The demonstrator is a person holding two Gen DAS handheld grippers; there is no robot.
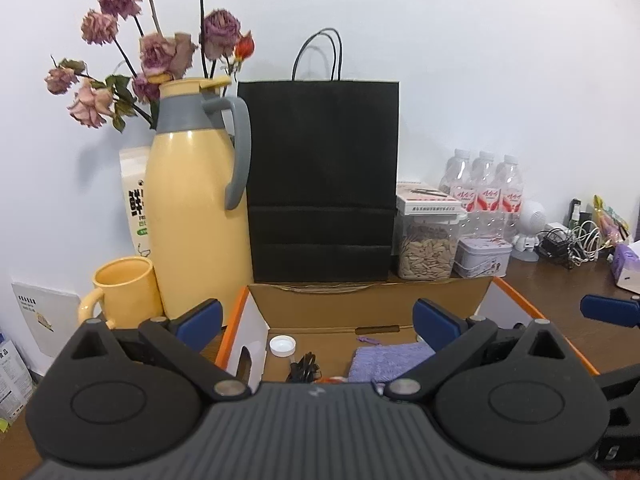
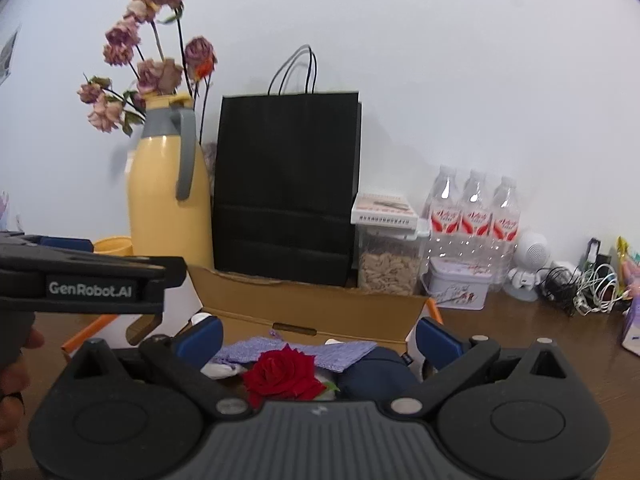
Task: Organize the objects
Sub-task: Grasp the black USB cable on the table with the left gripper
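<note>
On the surface: bag, flask, bottles
Box: holds cloth, rose, cap
Left claw: wide, empty, side reads "GenRobot.AI"
Right claw: wide, empty, over box

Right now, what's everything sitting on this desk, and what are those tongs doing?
Thermos jug: 1, yellow and grey, back left.
Mug: 1, yellow, beside jug.
Dried roses: several, pink-purple, behind the jug.
Paper bag: 1, black, back centre.
Cardboard box: 1, brown, open, front centre.
Purple cloth: 1, in box.
Red rose: 1, in box.
Water bottles: 3, clear, right.
Left tongs: open above box.
Right tongs: open above box.
</note>
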